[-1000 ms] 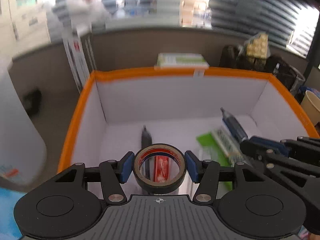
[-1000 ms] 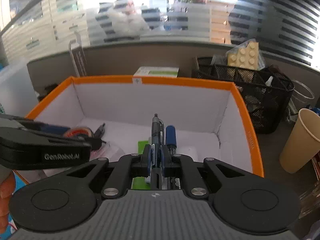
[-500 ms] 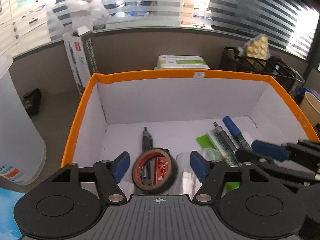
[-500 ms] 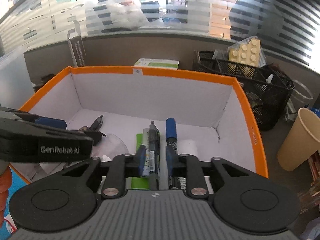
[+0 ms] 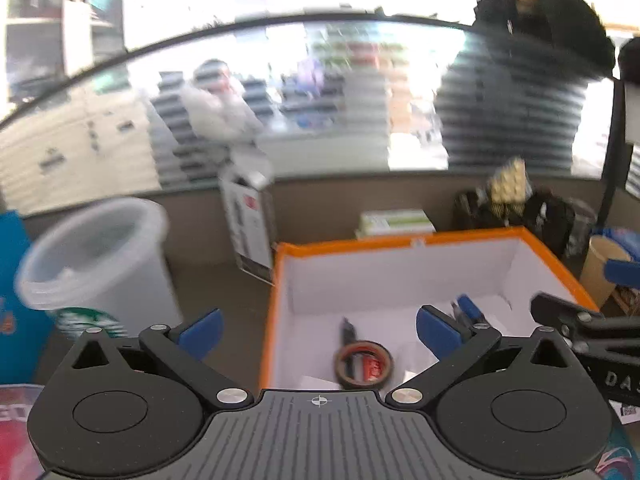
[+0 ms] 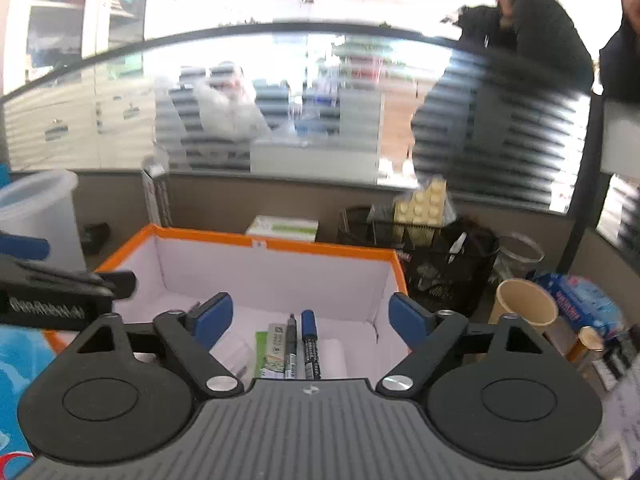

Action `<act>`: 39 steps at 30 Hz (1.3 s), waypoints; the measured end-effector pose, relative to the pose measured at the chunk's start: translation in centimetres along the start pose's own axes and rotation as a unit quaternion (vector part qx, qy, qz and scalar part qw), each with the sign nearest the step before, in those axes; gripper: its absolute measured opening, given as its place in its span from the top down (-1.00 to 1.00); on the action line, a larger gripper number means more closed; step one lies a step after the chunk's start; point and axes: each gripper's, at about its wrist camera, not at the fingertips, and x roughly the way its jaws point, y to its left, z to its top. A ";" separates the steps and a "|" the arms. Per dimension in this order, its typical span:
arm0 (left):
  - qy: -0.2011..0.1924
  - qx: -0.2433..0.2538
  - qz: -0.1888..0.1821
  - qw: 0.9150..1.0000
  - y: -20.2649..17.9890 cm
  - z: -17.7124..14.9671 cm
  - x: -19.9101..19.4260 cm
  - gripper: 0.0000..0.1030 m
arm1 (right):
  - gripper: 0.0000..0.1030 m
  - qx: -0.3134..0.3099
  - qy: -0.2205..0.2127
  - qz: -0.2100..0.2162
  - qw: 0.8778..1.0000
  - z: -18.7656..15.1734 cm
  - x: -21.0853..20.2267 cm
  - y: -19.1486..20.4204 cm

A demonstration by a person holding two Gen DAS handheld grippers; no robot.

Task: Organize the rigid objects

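An orange-rimmed white box stands in front of both grippers. A dark tape roll with a red label lies on the box floor beside a black pen. My left gripper hangs above and before the box's left wall, its jaws opening wide with nothing between them. In the right wrist view a grey pen, a blue marker and a green pack lie in the box. My right gripper is above them, jaws opening, nothing held.
A translucent lidded cup stands left of the box. A black mesh basket, a paper cup and a blue packet sit to the right. A white-green carton lies behind the box. People stand beyond the glass partition.
The left jaws let go of the tape roll, which dropped into the box. The right jaws released the grey pen into the box. Both grippers then rose and pulled back.
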 end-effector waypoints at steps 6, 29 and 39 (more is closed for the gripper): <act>-0.057 -0.018 0.035 0.998 2.6 -0.9 -5.8 -1.00 | -1.00 0.021 -0.056 -0.004 0.998 -0.9 -5.1 1.9; -0.093 -0.053 0.072 0.992 9.8 -2.0 -11.8 -1.00 | -1.00 0.003 -0.086 -0.003 0.996 -2.8 -11.3 9.0; -0.079 -0.078 0.019 0.994 11.5 -1.6 -11.8 -1.00 | -1.00 -0.006 -0.095 0.004 0.995 -2.5 -12.1 9.8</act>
